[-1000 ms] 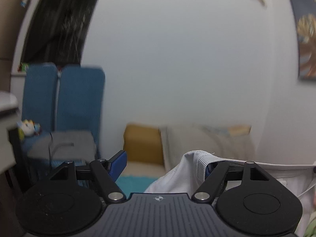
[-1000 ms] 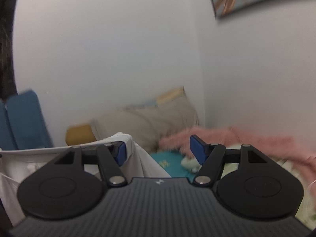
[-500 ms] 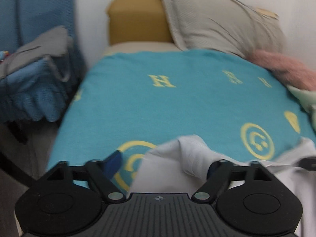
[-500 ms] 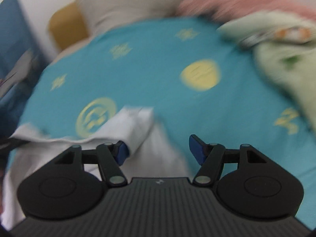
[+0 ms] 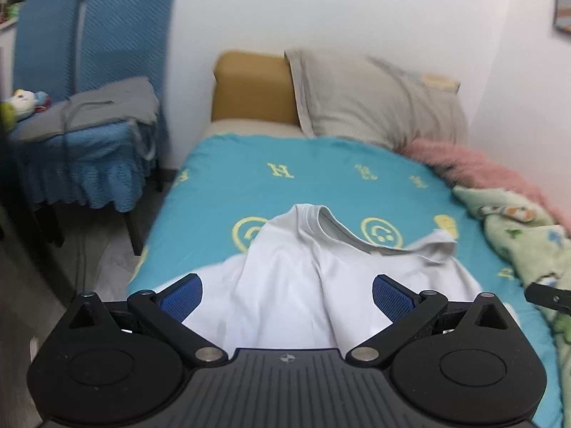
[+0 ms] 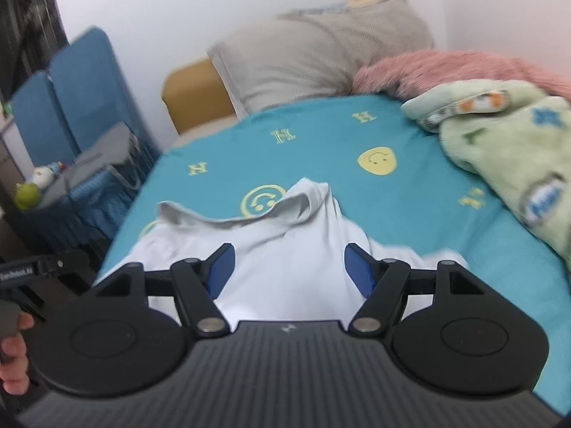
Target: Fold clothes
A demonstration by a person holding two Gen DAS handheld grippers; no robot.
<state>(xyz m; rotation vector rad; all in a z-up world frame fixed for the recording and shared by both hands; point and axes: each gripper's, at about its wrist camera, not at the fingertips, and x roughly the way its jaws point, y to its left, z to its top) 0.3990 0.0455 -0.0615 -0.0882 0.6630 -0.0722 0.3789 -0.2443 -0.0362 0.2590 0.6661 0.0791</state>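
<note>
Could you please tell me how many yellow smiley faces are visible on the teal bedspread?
3. An outline smiley left of the white shirt's collar, another outline one right of it, and a solid yellow face nearer the green blanket. The shirt may hide more.

We no longer hold the white T-shirt [image 5: 285,285]: it now lies crumpled on the teal bedspread [image 5: 321,178], and both the left gripper [image 5: 287,294] and right gripper [image 6: 289,267] gape empty above its near part.
</note>
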